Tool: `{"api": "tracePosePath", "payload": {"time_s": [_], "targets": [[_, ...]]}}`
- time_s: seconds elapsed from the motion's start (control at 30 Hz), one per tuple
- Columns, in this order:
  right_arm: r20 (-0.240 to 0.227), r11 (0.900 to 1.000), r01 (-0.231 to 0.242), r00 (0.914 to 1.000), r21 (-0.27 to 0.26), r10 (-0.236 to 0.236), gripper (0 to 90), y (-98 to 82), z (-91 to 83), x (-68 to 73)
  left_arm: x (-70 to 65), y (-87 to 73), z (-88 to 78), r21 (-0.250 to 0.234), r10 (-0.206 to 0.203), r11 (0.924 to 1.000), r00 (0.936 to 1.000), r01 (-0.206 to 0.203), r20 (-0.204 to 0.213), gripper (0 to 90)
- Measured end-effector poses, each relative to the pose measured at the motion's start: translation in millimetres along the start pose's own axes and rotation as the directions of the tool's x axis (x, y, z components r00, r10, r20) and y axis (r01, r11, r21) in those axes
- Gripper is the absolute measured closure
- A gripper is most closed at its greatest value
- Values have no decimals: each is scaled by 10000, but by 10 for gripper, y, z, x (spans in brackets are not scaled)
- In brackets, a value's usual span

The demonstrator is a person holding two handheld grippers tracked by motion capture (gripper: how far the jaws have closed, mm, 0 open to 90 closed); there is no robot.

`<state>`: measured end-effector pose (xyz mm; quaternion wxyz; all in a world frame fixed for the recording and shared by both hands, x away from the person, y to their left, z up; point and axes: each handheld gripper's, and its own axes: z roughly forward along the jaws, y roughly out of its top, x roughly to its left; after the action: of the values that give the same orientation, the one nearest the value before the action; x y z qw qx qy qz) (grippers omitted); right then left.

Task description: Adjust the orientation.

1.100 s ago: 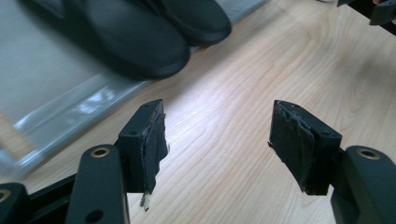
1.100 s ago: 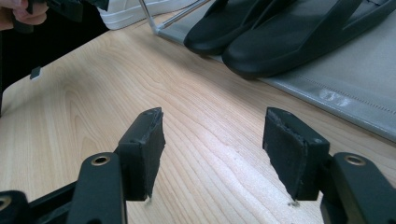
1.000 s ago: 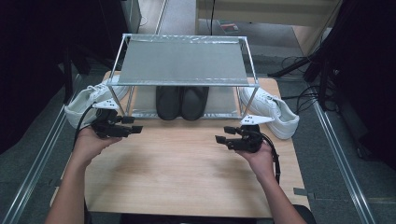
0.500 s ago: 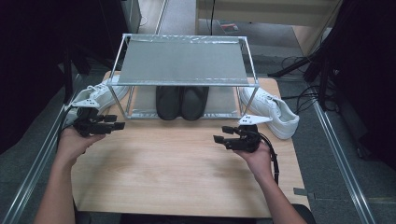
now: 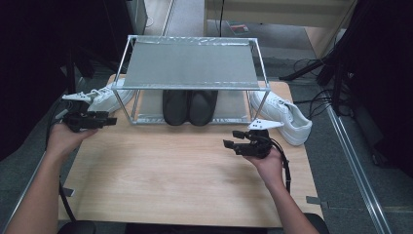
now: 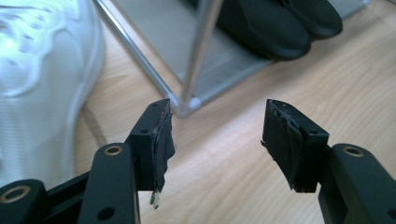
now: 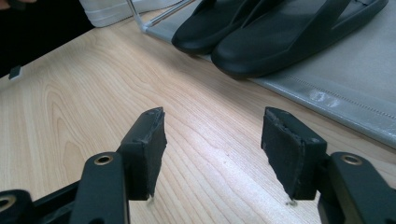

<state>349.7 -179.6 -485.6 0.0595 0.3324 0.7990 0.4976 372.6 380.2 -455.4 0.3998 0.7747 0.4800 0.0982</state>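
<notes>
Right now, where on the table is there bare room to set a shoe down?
The wooden tabletop in front of the rack lies bare between the left tool and right tool. Crowded: black slippers fill the rack's lower shelf, with a white sneaker left and another white sneaker right.

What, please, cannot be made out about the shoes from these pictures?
- Black slippers: heels hidden under the rack's top shelf, high view.
- Left white sneaker: blurred, cut off by the frame edge, left gripper view.
- Right white sneaker: markings too small, high view.
</notes>
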Motion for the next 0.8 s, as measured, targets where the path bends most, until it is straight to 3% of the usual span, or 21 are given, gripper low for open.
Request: {"api": "tracePosePath", "payload": {"time_s": [0.1,0.23,0.43,0.5,0.8], "targets": [[-87,9999,-106,9999,-28,105,410,-6,13,3,81,45,-37,-28,-83,10000,9998,83,-187,436],[-118,9999,-61,9999,94,62,409,-30,23,33,242,133,-93,-96,-508,9987,9972,503,-552,440],[60,9997,117,9999,209,-119,411,-79,-13,77,368,233,-116,40,-640,9979,9916,649,-1121,460],[142,9997,150,9998,168,-152,411,-96,-37,68,428,254,-130,-219,-822,9965,9889,801,-1240,466],[542,9998,-194,9983,-24,195,413,-177,-192,29,599,272,-66,15,-1126,9933,9727,1153,-2031,477]]}}
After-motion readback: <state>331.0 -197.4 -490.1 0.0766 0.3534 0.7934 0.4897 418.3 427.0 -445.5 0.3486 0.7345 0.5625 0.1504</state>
